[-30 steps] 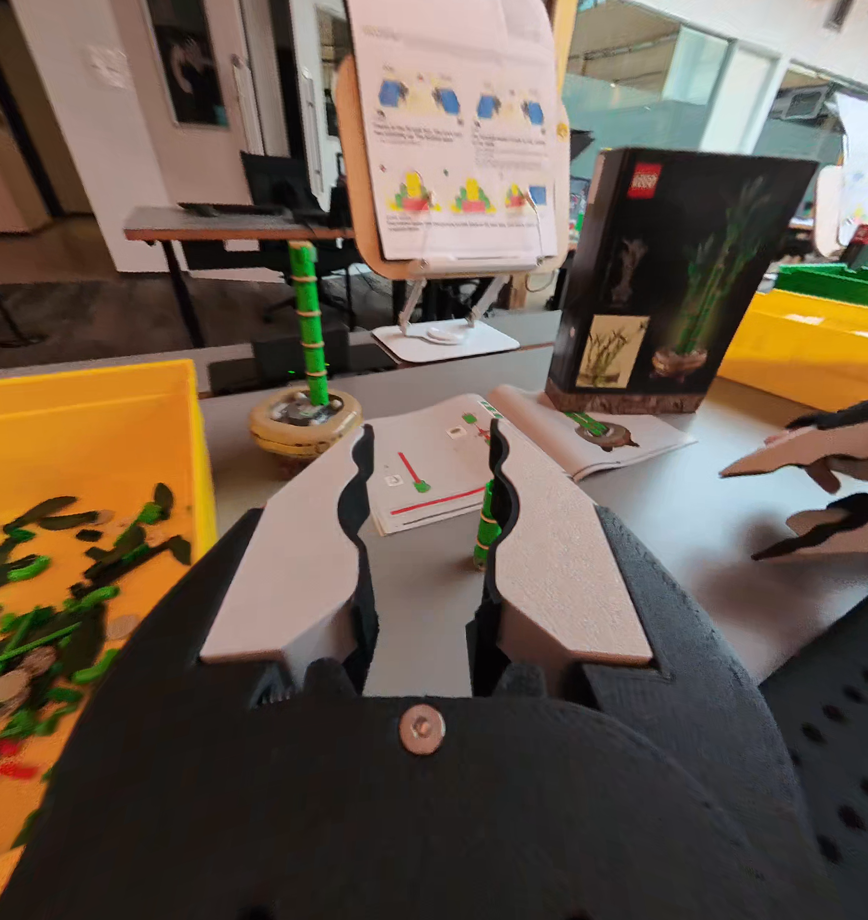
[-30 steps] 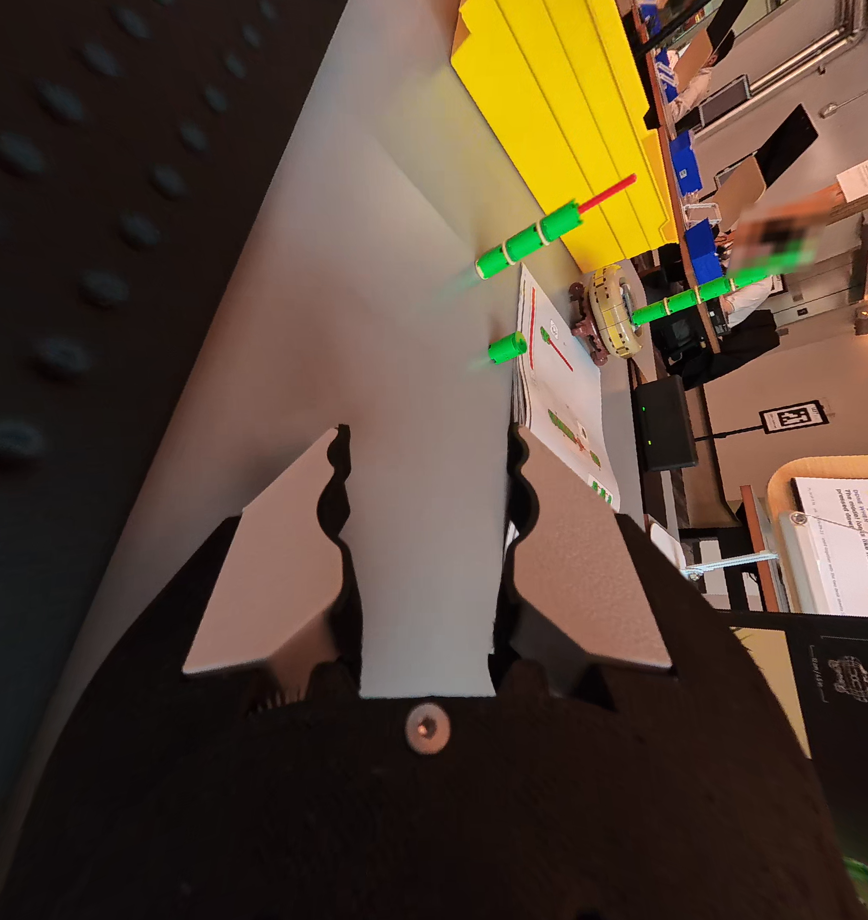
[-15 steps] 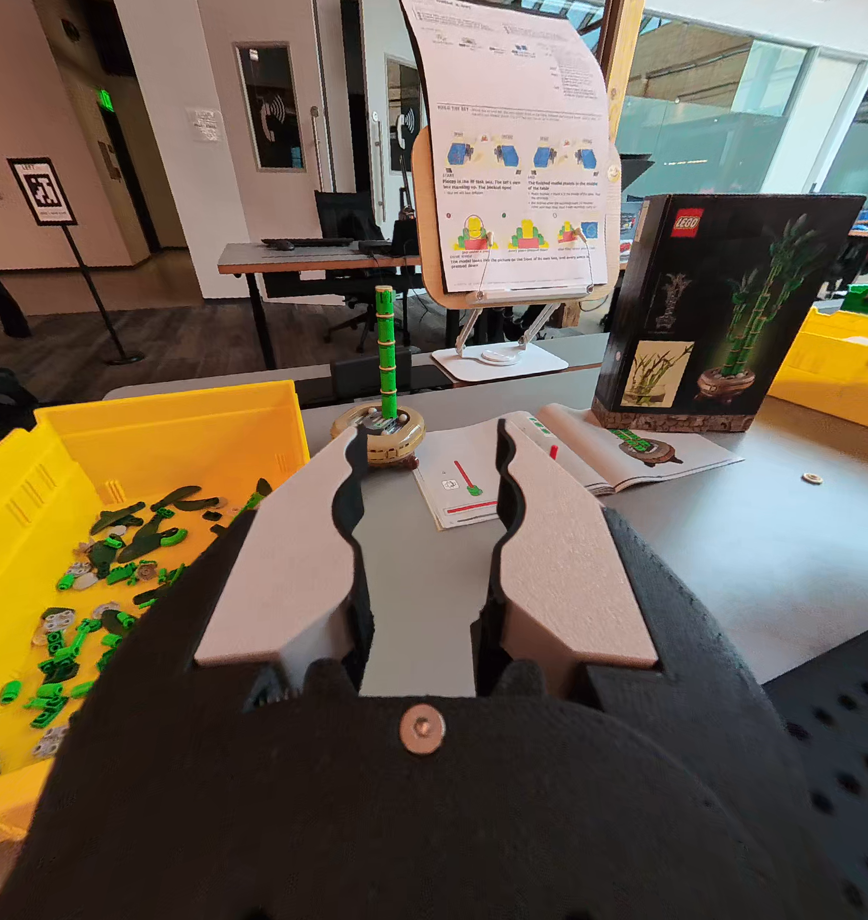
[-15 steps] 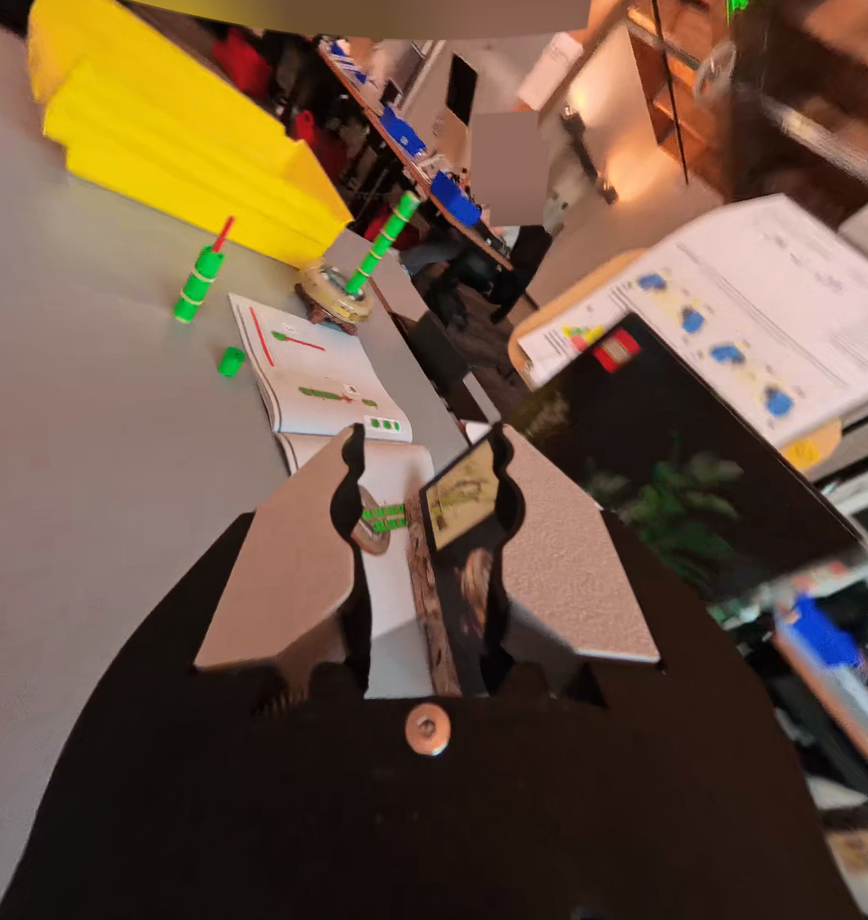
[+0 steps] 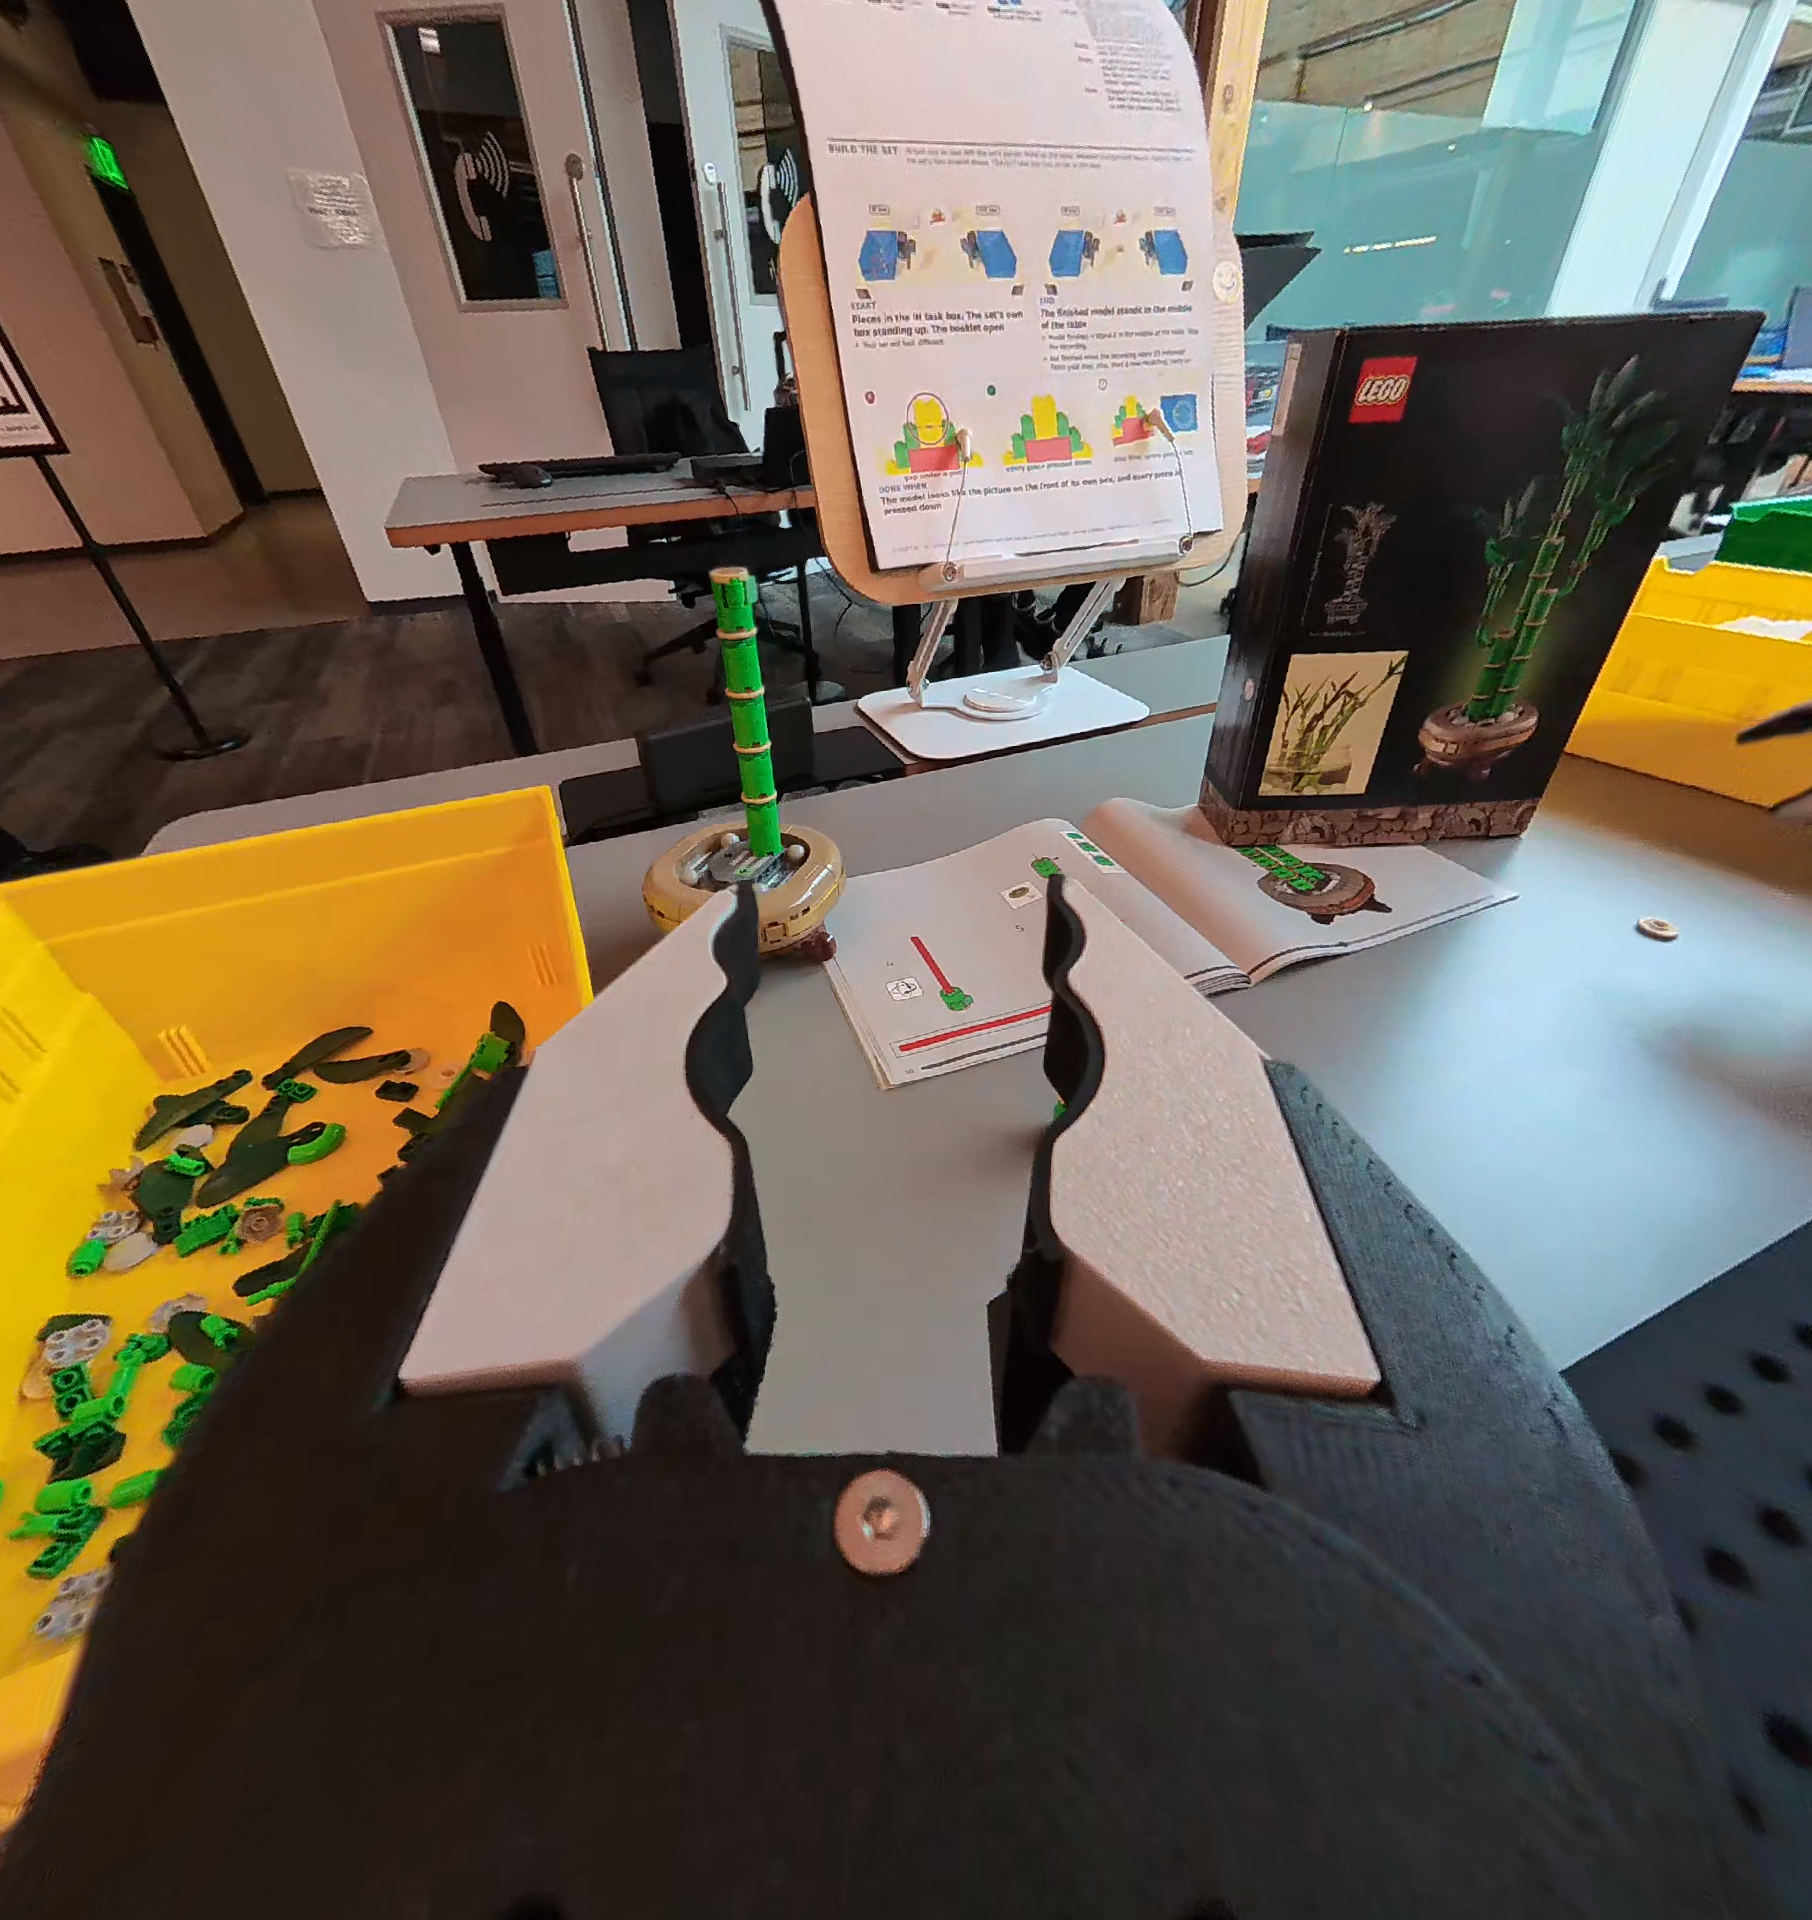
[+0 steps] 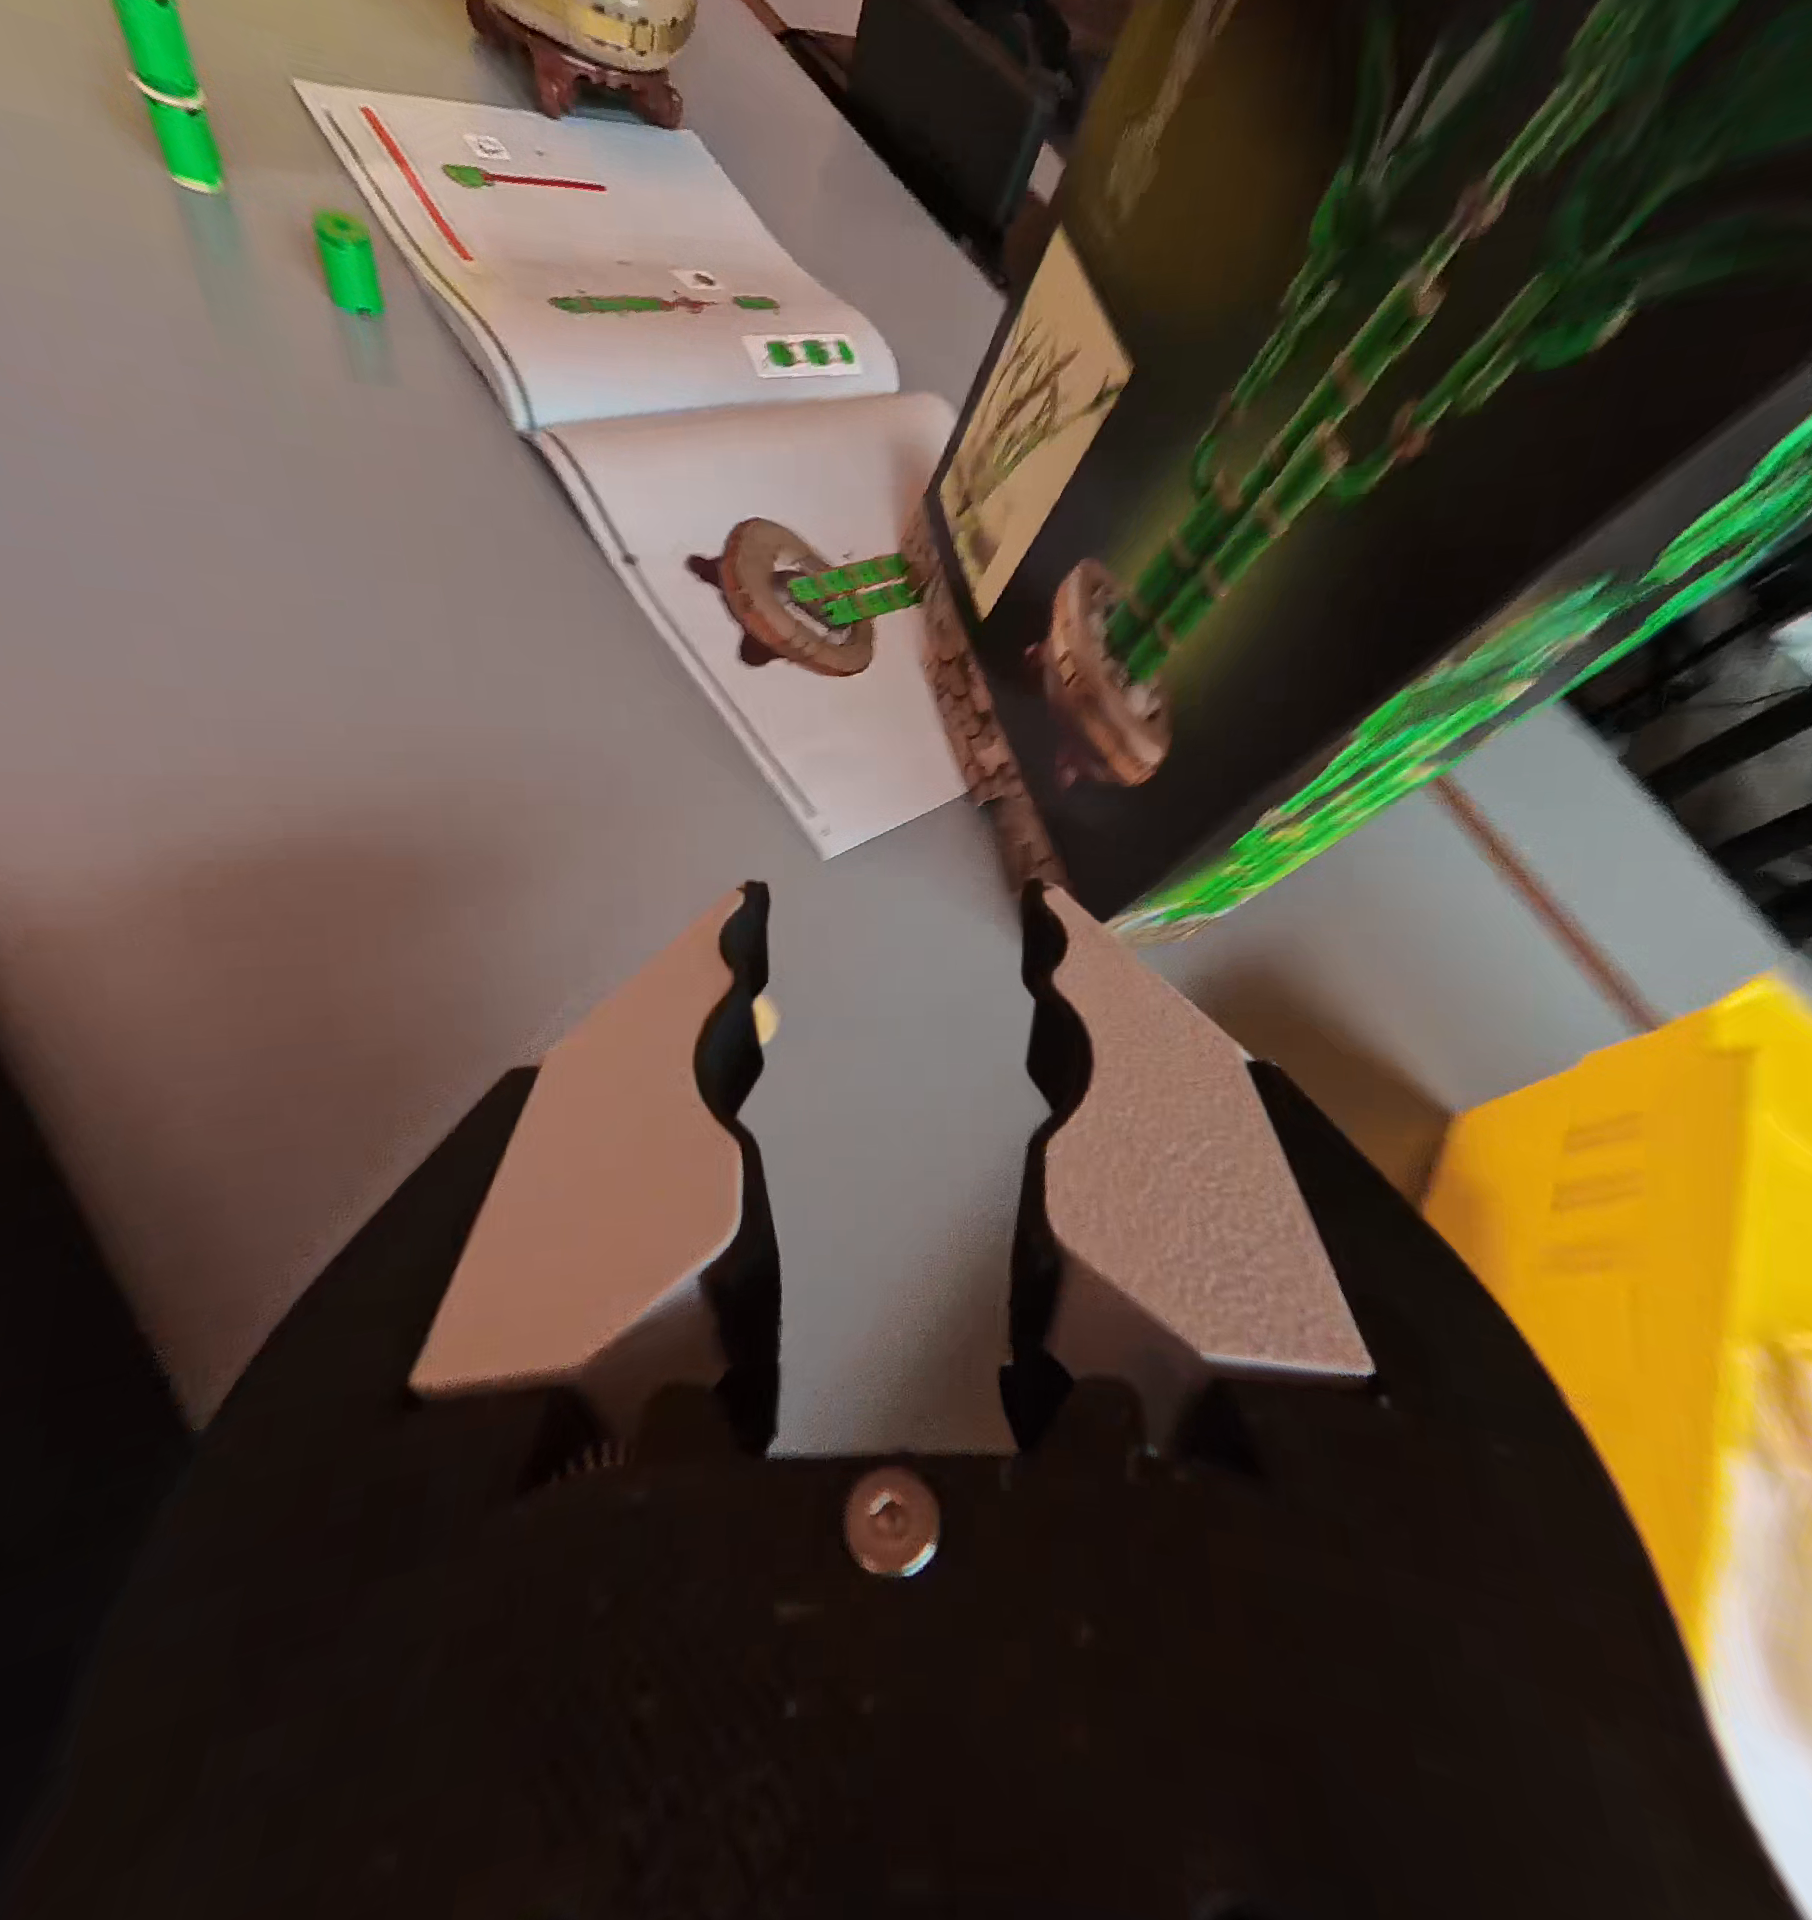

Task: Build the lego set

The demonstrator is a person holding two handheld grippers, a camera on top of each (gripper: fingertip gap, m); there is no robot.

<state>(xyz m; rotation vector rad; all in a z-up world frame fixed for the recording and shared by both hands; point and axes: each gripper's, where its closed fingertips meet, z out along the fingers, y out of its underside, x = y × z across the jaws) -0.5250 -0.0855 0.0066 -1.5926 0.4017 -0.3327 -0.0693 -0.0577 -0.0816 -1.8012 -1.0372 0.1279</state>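
Observation:
A tan round base (image 5: 741, 883) with a tall green bamboo stalk (image 5: 744, 707) stands on the grey table, just beyond my left fingertips. My left gripper (image 5: 897, 904) is open and empty above the table in front of the open booklet (image 5: 985, 935). My right gripper (image 6: 891, 899) is open and empty, low over the table beside the set's box (image 6: 1401, 416). A small tan round piece (image 6: 767, 1018) peeks out by its left finger; it also shows in the left wrist view (image 5: 1655, 928). A short green stalk (image 6: 169, 94) and a loose green cylinder (image 6: 346, 260) sit left of the booklet (image 6: 673, 312).
A yellow bin (image 5: 289, 935) with several green and dark pieces sits at the left. Another yellow bin (image 6: 1660, 1247) is at the right. An instruction sheet on a stand (image 5: 1006, 312) rises behind the table. The set's box (image 5: 1453, 582) stands on the booklet's far edge. The short green stalk (image 6: 169, 94) is about 20 centimeters from my left fingertips. The loose green cylinder (image 6: 346, 260) is about 25 centimeters from my left fingertips.
My left gripper rose and drew back, so the short stalk is now mostly behind its right finger. My right gripper swung from the left side of the table toward the box and right bin.

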